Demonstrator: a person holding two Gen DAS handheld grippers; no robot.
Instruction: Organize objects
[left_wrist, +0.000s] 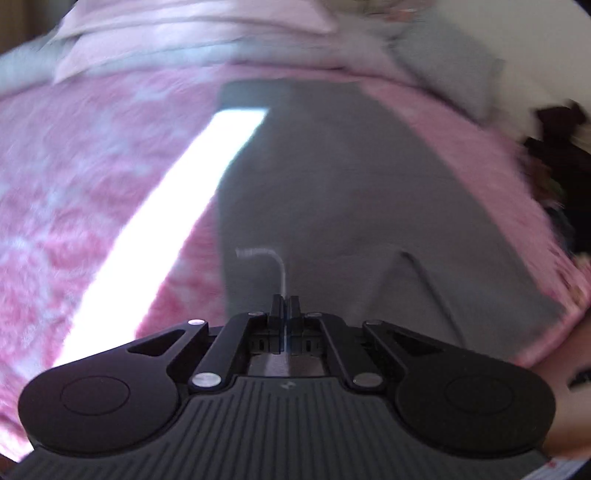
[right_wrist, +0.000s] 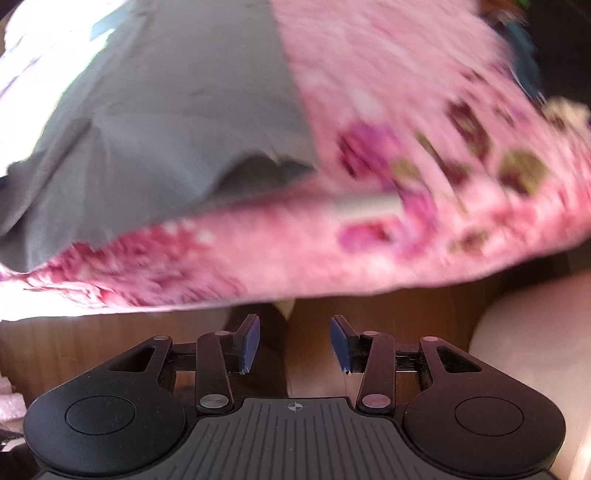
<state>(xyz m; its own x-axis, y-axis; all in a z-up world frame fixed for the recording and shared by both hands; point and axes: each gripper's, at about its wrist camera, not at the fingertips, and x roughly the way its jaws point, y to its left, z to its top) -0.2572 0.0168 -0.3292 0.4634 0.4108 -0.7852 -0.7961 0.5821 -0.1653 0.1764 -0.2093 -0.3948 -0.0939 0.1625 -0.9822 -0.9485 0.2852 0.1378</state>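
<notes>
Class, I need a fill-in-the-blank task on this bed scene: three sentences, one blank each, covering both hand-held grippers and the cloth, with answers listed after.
1. The left hand-held gripper has its jaws ______ on a thin white cord.
2. The right hand-held gripper has its jaws ______, with nothing between them.
3. The grey garment lies on a ______ floral blanket.

Missing words: shut; open; pink

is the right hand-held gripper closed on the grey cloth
No, the right hand-held gripper is open, its blue pads wide apart and holding nothing, below the edge of the pink bedspread where the grey cloth lies.
</notes>
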